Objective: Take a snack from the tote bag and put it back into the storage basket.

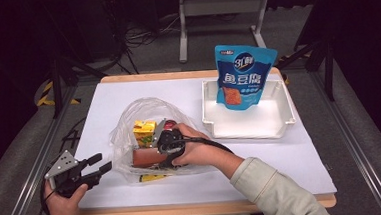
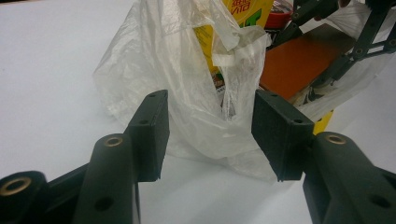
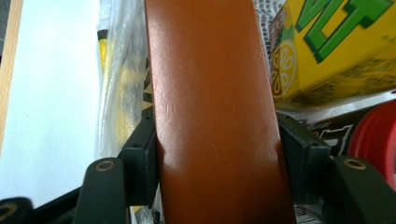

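A clear plastic bag lies open at the middle of the white table. Inside it are a yellow drink carton, an orange-brown box and a red-topped item. My right gripper reaches into the bag and is shut on the orange-brown box, one pad pressed on each side. My left gripper is held open at the table's front left and points at the bag. In the left gripper view the bag's crumpled edge lies just beyond its jaws, untouched.
A white tray sits at the back right with a blue snack pouch standing against its far wall. The table's wooden front edge runs close under both hands. A metal stand and cables sit on the floor behind the table.
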Demonstrator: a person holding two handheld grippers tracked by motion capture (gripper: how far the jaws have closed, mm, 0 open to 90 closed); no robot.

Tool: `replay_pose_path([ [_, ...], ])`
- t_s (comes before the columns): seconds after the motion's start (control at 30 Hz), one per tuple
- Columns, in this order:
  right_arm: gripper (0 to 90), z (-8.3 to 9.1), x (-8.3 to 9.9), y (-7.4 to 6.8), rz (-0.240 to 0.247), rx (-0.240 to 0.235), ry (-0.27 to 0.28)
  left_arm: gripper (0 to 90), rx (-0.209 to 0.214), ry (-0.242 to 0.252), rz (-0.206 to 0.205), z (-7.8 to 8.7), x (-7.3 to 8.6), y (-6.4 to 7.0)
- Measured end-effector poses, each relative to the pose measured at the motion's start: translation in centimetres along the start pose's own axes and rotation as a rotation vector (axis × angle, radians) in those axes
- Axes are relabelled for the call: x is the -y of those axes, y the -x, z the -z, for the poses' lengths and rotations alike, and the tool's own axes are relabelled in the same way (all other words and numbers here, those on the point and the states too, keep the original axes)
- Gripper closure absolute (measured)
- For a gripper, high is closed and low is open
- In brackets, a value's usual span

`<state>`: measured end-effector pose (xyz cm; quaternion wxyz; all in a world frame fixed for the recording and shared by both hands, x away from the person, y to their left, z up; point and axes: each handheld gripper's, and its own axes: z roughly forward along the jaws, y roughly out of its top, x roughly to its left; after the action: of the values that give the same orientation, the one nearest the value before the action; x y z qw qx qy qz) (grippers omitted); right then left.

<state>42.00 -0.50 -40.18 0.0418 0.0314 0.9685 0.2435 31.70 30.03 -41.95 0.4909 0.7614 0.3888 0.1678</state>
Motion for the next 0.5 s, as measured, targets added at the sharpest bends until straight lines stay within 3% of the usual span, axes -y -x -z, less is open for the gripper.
replay_pose_path([
  [0.5,42.3,1.9,-0.4,0.1,-0.019,0.004,0.129,47.2,0.011,0.002,-0.02,0.0,-0.1,0.3],
])
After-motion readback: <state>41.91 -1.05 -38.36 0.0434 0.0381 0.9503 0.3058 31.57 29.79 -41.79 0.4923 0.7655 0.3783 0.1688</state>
